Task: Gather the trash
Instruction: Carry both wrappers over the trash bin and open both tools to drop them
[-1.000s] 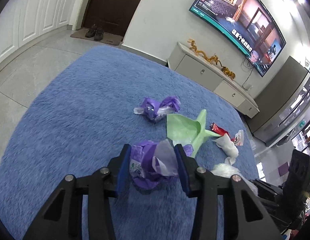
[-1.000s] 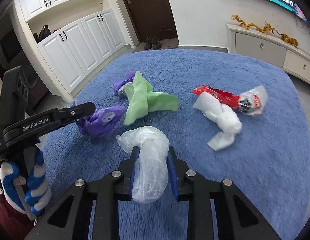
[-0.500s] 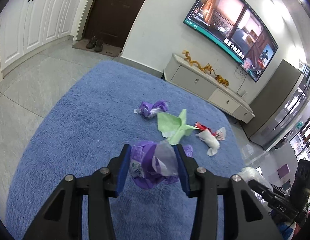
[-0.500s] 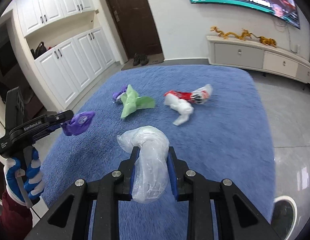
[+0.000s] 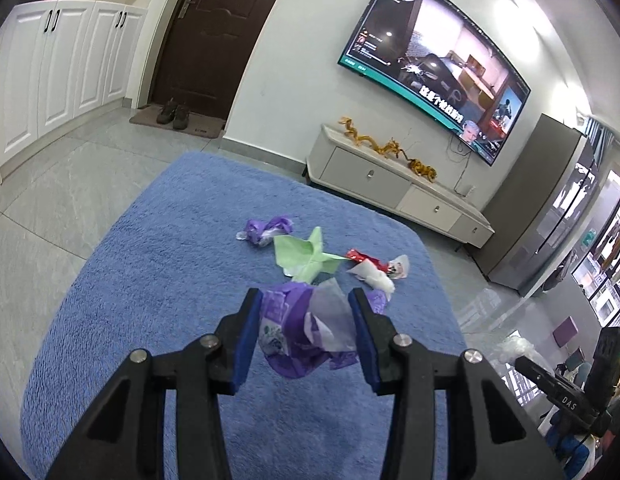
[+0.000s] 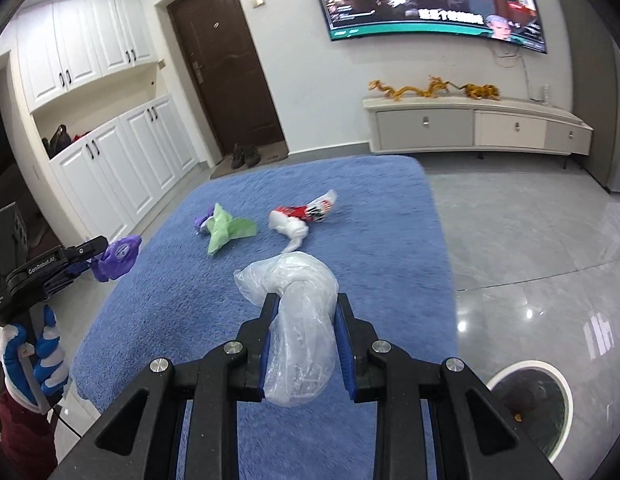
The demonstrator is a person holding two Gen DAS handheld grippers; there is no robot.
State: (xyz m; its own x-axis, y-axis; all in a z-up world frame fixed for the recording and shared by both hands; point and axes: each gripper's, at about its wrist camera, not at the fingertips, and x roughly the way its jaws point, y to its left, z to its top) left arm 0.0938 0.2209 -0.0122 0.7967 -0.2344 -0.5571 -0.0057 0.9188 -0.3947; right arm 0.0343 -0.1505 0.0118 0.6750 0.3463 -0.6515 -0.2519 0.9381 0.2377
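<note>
My left gripper (image 5: 306, 334) is shut on a crumpled purple wrapper (image 5: 298, 332), held well above the blue rug (image 5: 158, 280). My right gripper (image 6: 304, 344) is shut on a clear plastic bag (image 6: 298, 312), also lifted off the rug. On the rug lie another purple wrapper (image 5: 264, 230), a green paper (image 5: 304, 254), a red and white packet (image 5: 379, 266) and a white tissue (image 5: 373, 278). The right wrist view shows the left gripper (image 6: 96, 258) at the left with the purple wrapper (image 6: 120, 258), and the green paper (image 6: 226, 230), red packet (image 6: 306, 210) and tissue (image 6: 290, 232) beyond.
A round white-rimmed trash bin (image 6: 529, 404) stands on the grey tile floor at the lower right of the right wrist view. A white TV cabinet (image 5: 393, 188), a wall TV (image 5: 437, 64), a dark door (image 5: 214, 32) with shoes (image 5: 174, 112) and white cupboards (image 5: 54, 72) ring the rug.
Both grippers have risen and drawn back from the rug with their trash still held; the litter on the rug looks smaller and farther. The trash bin has come into the right wrist view.
</note>
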